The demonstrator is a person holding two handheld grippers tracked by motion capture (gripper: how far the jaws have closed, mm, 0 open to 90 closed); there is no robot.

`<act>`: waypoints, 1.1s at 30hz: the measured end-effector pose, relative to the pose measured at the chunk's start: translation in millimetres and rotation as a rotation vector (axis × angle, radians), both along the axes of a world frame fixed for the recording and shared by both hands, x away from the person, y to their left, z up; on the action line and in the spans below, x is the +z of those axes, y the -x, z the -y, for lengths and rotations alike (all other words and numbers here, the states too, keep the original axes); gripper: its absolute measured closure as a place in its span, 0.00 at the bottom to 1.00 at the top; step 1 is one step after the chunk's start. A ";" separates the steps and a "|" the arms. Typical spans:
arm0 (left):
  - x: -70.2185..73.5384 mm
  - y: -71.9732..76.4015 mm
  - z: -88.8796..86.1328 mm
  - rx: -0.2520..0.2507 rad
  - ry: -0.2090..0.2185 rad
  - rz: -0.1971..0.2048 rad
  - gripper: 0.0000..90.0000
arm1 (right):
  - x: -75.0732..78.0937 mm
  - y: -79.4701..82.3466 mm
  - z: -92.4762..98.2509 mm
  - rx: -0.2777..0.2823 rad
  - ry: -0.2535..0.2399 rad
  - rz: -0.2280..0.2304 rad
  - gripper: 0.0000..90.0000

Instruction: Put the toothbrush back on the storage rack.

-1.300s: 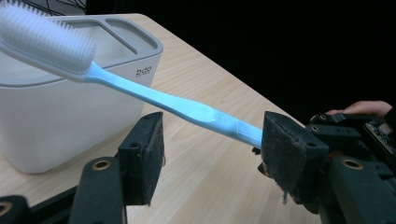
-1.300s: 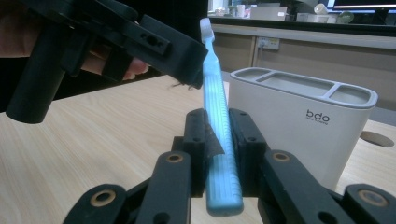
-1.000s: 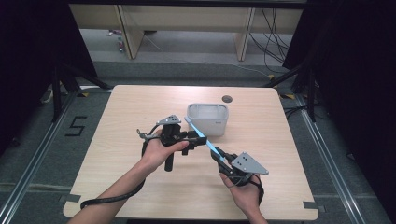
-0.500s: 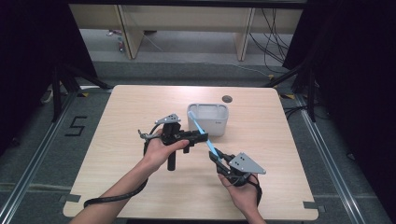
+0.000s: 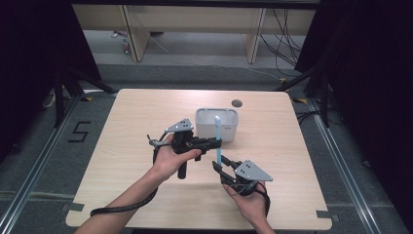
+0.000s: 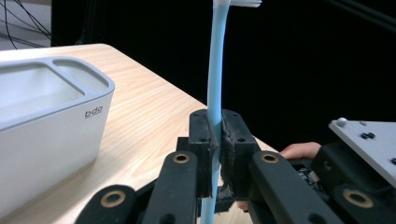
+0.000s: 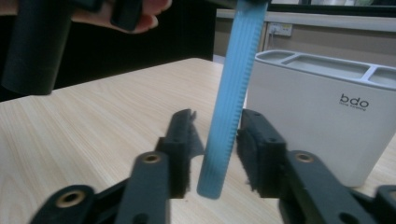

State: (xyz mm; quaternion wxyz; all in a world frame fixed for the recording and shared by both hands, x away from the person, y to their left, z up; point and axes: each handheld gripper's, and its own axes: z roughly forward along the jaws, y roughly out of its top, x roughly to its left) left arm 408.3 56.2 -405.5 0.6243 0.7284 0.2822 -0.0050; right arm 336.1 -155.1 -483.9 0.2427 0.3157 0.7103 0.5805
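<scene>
Toothbrush (image 6: pixel 215 70) handover done: left hand-held gripper (image 6: pixel 214 144) clamps handle, right hand-held gripper (image 7: pixel 215 140) just opened, pads clear; drop into holder (image 5: pixel 216 124) left.

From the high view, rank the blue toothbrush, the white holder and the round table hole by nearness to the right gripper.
1. Blue toothbrush: between the open jaws of the right gripper.
2. White holder: just behind, mid-table.
3. Round table hole: farthest, near the far edge.

Pale wooden table (image 5: pixel 131 126) on grey carpet floor (image 5: pixel 44 161). Beyond the table, light wooden shelving (image 5: pixel 190 29) with loose cables (image 5: pixel 285 36). Dark curtains (image 5: pixel 29 58) flanking the table.
</scene>
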 end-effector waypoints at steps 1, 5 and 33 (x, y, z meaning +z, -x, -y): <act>2.9 1.3 -0.6 0.005 -0.020 0.031 0.93 | -0.6 -0.6 0.6 0.009 -0.010 -0.002 0.65; 5.4 2.7 -1.9 0.015 -0.053 0.077 0.93 | 0.3 -1.0 3.9 0.009 -0.016 0.016 0.61; -10.9 5.9 -18.9 0.093 -0.068 0.171 0.93 | -0.4 2.9 12.3 -0.008 -0.058 -0.024 0.66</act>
